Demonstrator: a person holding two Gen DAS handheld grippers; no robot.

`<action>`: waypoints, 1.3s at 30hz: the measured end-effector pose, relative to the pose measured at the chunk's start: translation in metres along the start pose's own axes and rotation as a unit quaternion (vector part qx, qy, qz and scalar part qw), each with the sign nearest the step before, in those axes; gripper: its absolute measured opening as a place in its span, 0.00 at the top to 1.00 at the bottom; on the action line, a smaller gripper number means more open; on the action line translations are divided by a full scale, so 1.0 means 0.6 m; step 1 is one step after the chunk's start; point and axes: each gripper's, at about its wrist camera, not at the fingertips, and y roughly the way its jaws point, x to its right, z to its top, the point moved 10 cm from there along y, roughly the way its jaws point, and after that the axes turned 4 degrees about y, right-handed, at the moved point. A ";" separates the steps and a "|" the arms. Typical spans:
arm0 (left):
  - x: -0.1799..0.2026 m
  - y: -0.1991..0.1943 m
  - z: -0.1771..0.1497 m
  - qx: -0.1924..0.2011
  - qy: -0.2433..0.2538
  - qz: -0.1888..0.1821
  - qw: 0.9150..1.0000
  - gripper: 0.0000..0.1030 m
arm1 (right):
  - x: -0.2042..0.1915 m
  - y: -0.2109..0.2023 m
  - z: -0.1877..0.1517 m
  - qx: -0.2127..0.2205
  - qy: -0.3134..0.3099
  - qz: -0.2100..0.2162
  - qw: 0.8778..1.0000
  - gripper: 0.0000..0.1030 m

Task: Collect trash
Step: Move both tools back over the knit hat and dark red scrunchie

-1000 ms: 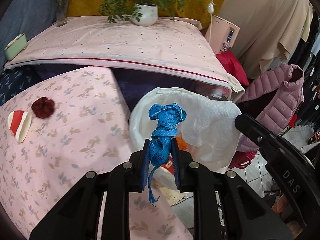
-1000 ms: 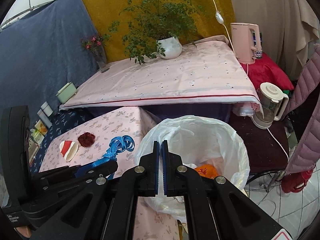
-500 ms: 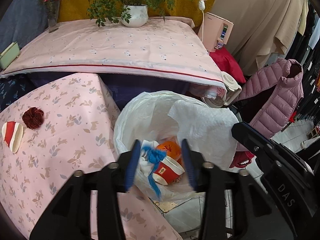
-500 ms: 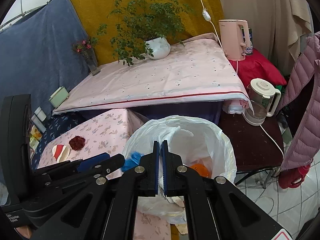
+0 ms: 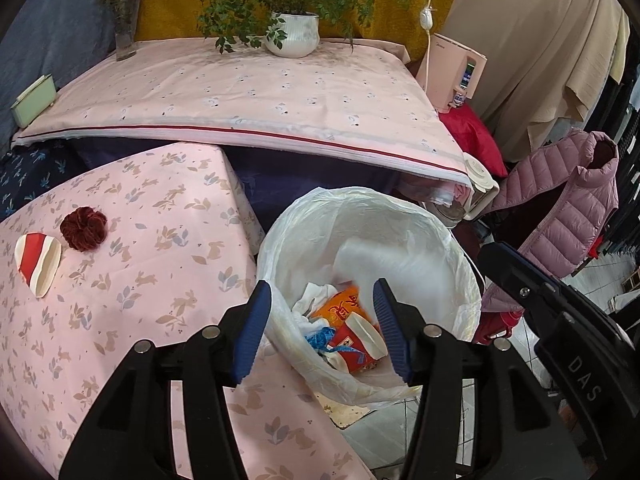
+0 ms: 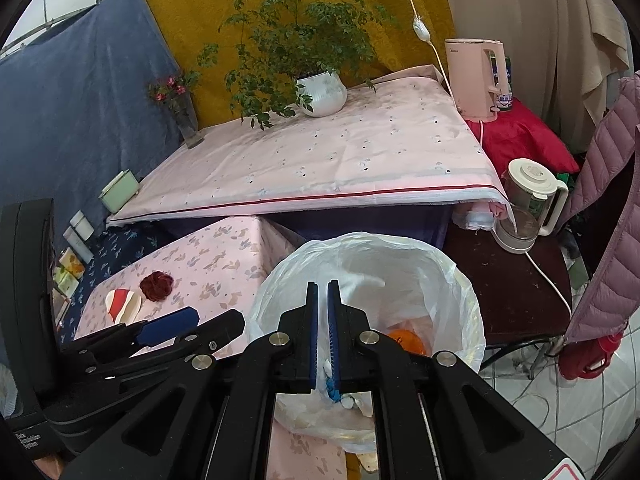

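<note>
The bin (image 5: 460,240), lined with a white plastic bag, stands just off the right-hand edge of the small bench (image 5: 132,320) with the rabbit-print cloth. Trash already lies at its bottom: a tangle of blue ribbon (image 5: 320,336), a red paper cup (image 5: 356,350) on its side, an orange wrapper (image 5: 340,306) and some crumpled white tissue (image 5: 314,296). That part of the job looks done.

The left tool (image 5: 322,328) hangs over the mouth of the bin with its jaws opening; nothing is between them, and the ribbon lies loose below in the bag. The right tool (image 6: 323,334) is just to the right of it, also above the bin, its blue pads almost together with only a narrow slit between them, and they are opening. In the right wrist view the slit shows only the bag's contents beyond, so I judge that it grips nothing.

Two pieces are left on the bench, near its left edge and well apart from the bin: a flattened red-and-white paper cup (image 5: 38,262) and, just beside it, a dark red rosette-like scrap (image 5: 83,228). Both look untouched. The larger table behind holds a potted plant (image 5: 294,34), a vase (image 5: 126,32) and a green box (image 5: 34,98), which I take for furnishings, not trash.

So the task seems well past halfway: those two pieces still need picking up and dropping into the bin
</note>
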 end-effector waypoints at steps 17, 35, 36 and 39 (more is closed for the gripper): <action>-0.079 -0.023 -0.020 0.009 -0.044 0.027 0.999 0.44 | -0.061 0.003 -0.015 -0.002 -0.026 0.005 1.000 0.63; -0.259 -0.063 -0.067 0.017 -0.132 0.090 0.987 0.38 | -0.198 0.038 -0.063 -0.033 -0.081 0.036 0.996 0.62; -0.272 -0.065 -0.071 0.017 -0.137 0.094 0.986 0.38 | -0.206 0.042 -0.066 -0.036 -0.084 0.038 0.995 0.62; -0.313 -0.073 -0.085 0.016 -0.154 0.107 0.982 0.38 | -0.234 0.052 -0.077 -0.044 -0.093 0.046 0.994 0.62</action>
